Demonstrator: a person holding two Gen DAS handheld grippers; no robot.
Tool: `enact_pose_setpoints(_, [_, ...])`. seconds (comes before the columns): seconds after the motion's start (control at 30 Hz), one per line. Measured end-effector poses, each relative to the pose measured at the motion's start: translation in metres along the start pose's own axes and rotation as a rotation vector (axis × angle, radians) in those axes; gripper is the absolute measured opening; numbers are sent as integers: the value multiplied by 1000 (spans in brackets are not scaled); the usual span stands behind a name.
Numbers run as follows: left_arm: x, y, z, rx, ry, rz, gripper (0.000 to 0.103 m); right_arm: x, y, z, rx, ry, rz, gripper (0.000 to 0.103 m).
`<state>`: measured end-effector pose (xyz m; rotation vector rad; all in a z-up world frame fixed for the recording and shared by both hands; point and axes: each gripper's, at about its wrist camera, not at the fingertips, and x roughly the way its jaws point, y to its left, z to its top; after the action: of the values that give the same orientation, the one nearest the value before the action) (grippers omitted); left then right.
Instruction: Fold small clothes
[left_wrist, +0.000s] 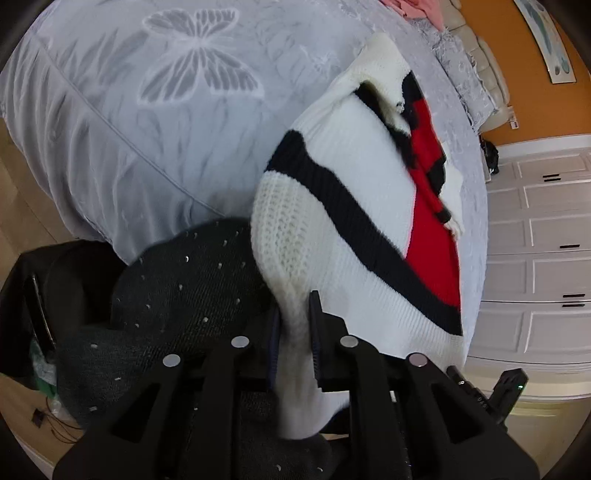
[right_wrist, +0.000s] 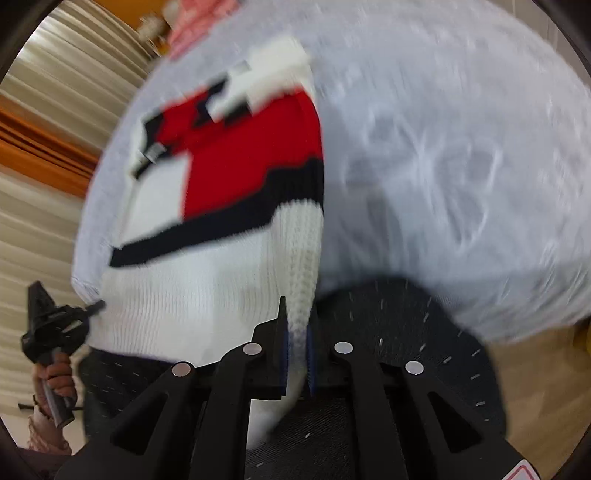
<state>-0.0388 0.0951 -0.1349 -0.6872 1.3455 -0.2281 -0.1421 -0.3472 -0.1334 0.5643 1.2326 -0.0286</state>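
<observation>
A small knitted sweater (left_wrist: 354, 177), white with a black stripe and a red panel, lies stretched over a grey bedspread (left_wrist: 166, 110) printed with butterflies. My left gripper (left_wrist: 295, 325) is shut on the white ribbed hem at one near corner, and the knit bunches between its pads. The right wrist view is blurred. There the sweater (right_wrist: 236, 155) runs away from my right gripper (right_wrist: 297, 332), which is shut on the ribbed hem at the other near corner. A hand holding the left gripper (right_wrist: 55, 332) shows at that view's left edge.
Dark flecked fabric (left_wrist: 184, 295) on a person's leg fills the space below the grippers. White cupboard doors (left_wrist: 546, 240) and an orange wall stand beyond the bed. A pink cloth (left_wrist: 417, 7) lies at the bed's far end. Pale curtains (right_wrist: 48, 110) hang on the other side.
</observation>
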Motion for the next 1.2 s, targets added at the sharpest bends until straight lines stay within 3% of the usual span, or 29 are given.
enact_pose_setpoints(0.07, [-1, -2, -1, -25, -28, -8, 18, 9, 0, -2, 5, 21, -25, 10])
enact_pose_setpoints(0.13, [0, -5, 2, -42, -30, -21, 27, 0, 10, -1, -31, 3, -42, 17])
enact_pose_setpoints(0.2, [1, -7, 2, -39, -34, -35, 39, -1, 15, -2, -49, 10, -62, 36])
enact_pose_setpoints(0.33, [9, -21, 5, 11, -26, 11, 40, 10, 24, -2, -96, 33, -96, 42])
enact_pose_setpoints(0.37, [13, -27, 5, 31, -15, 27, 38, 14, 27, -1, -109, 46, -107, 41])
enact_pose_setpoints(0.43, [19, -28, 5, 64, 26, 65, 13, 25, 28, -1, -106, 100, -104, 10])
enact_pose_setpoints(0.47, [21, -24, 5, 49, 51, 63, 6, 29, 25, -1, -90, 124, -94, 4])
enact_pose_setpoints(0.6, [0, -9, -3, -11, 41, -6, 6, 8, 19, -10, -74, 85, -49, 4])
enact_pose_setpoints(0.73, [-29, -3, -10, -19, 21, -58, 6, -38, 10, -24, -38, -6, 70, 4])
enact_pose_setpoints(0.8, [-44, -5, -11, -8, -6, -68, 6, -54, 5, -24, -9, -49, 86, 3])
enact_pose_setpoints(0.9, [-57, -13, -8, -9, -10, -94, 6, -76, -1, -18, 49, -115, 144, 3])
enact_pose_setpoints(0.97, [-67, -25, 0, 4, -22, -120, 6, -92, 2, -6, 70, -176, 227, 3])
enact_pose_setpoints(1.1, [-91, -72, 50, 94, -112, -170, 6, -122, 14, 56, 19, -338, 317, 0])
enact_pose_setpoints(1.2, [-93, -109, 110, 136, -201, -173, 6, -130, 15, 128, 4, -454, 350, 0])
